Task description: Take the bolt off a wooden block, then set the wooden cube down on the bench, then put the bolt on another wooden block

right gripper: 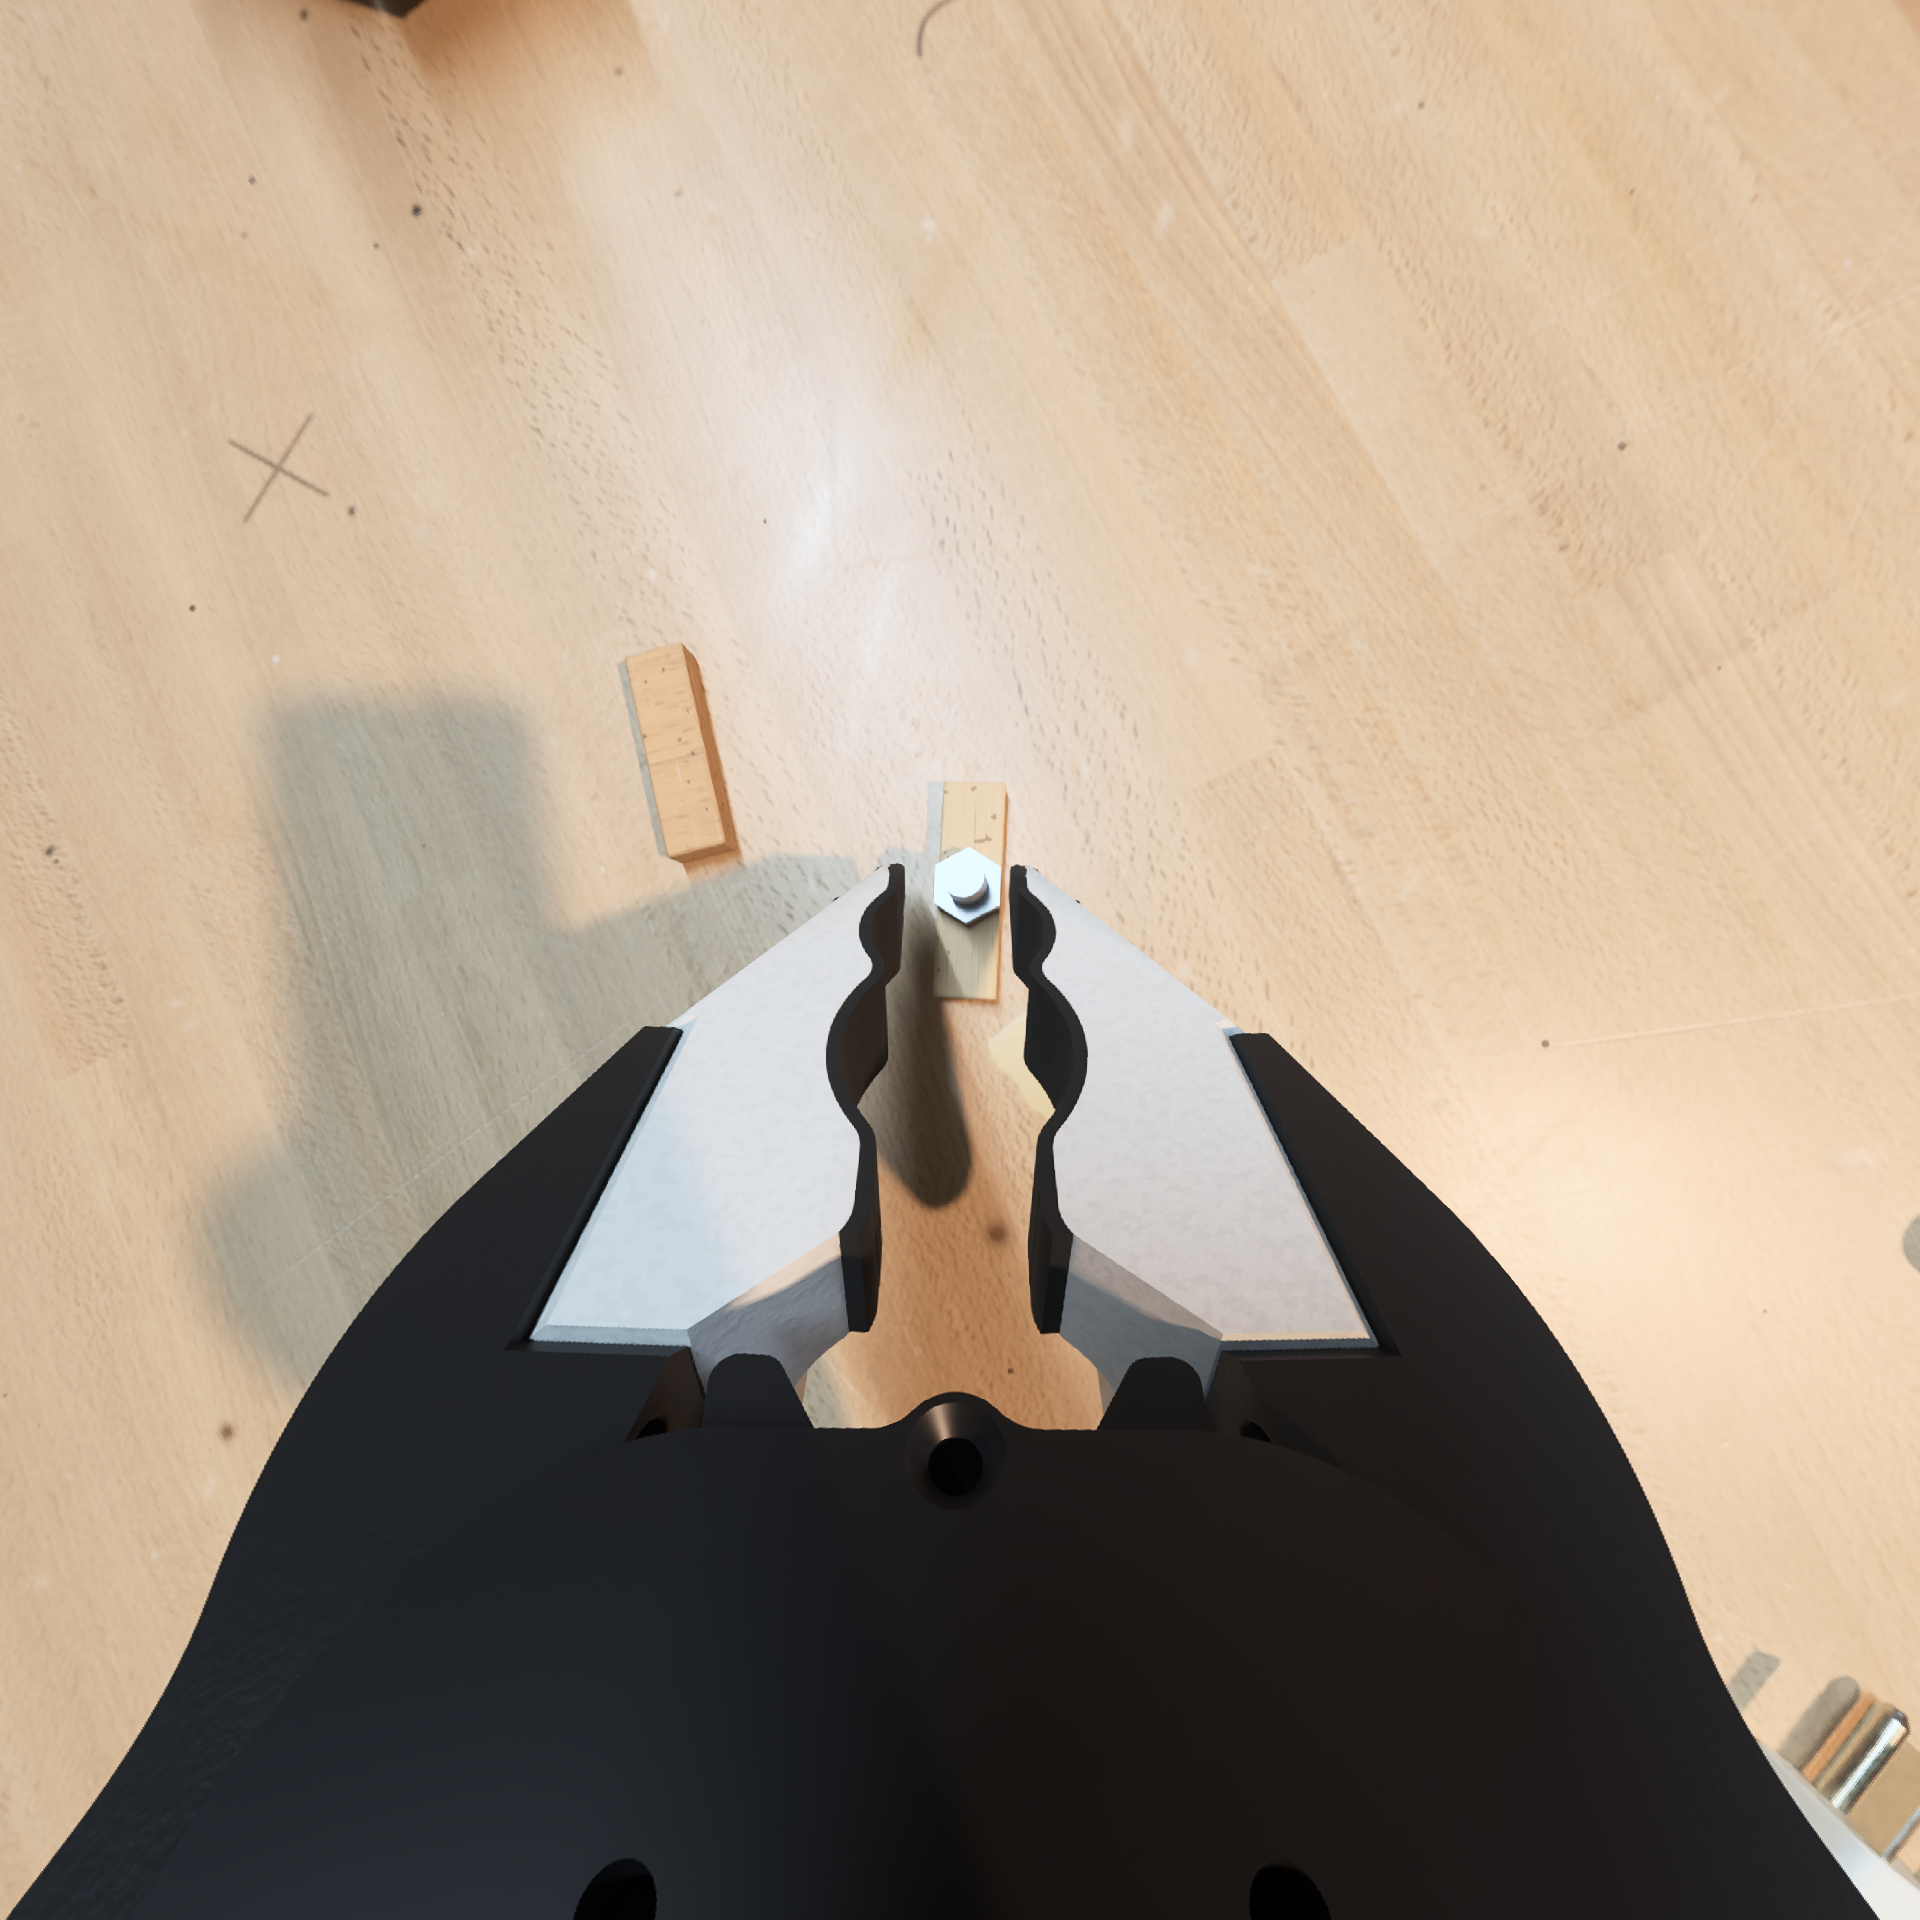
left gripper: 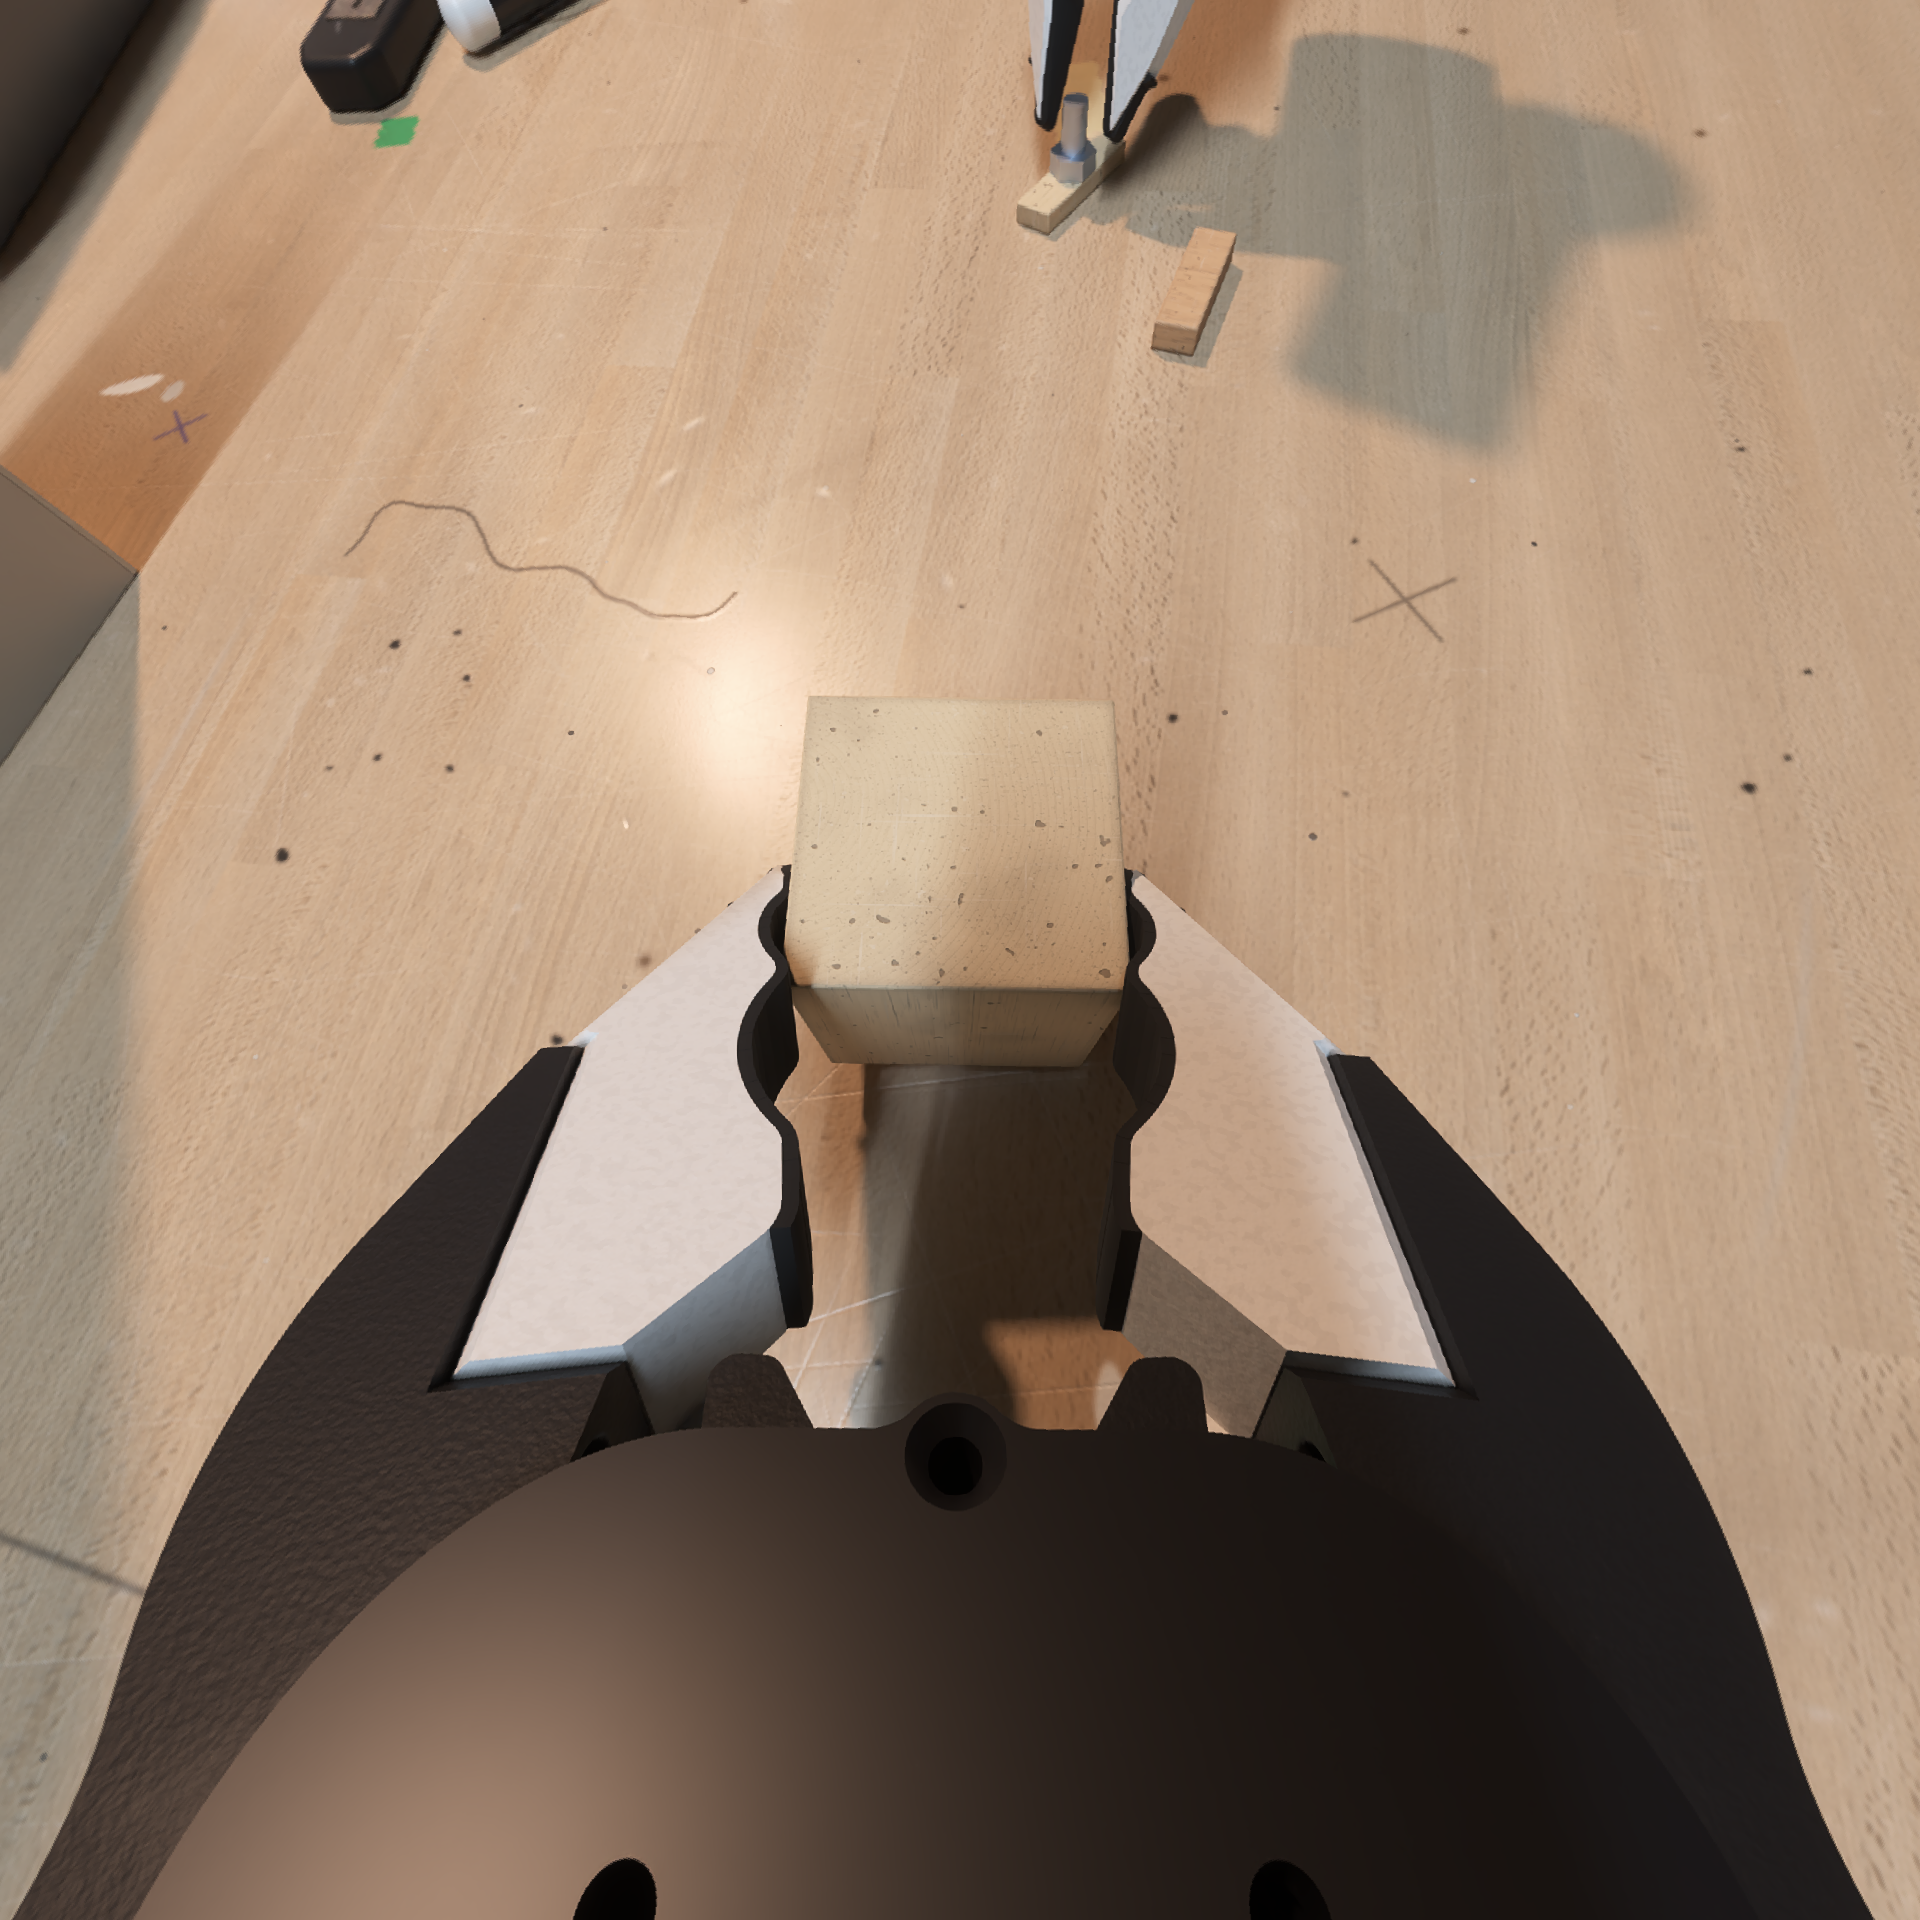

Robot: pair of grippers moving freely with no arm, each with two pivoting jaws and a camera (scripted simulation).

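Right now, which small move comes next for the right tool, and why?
Probably close the right tool on the bolt: it stands head-down on the pale block between open fingers, not yet gripped. The left tool is holding the wooden cube.

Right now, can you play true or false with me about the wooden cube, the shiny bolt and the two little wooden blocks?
1. The left gripper holds the pale speckled wooden cube in its jaws. True.
2. The silver hex-headed bolt lies flat on the bench. False: it stands upright on the pale flat wooden block.
3. The right gripper has its jaws on either side of the bolt. True.
4. The darker tan wooden block carries a bolt too. False: its top is bare.
5. The two blocks touch. False: light wooden bench shows between them.
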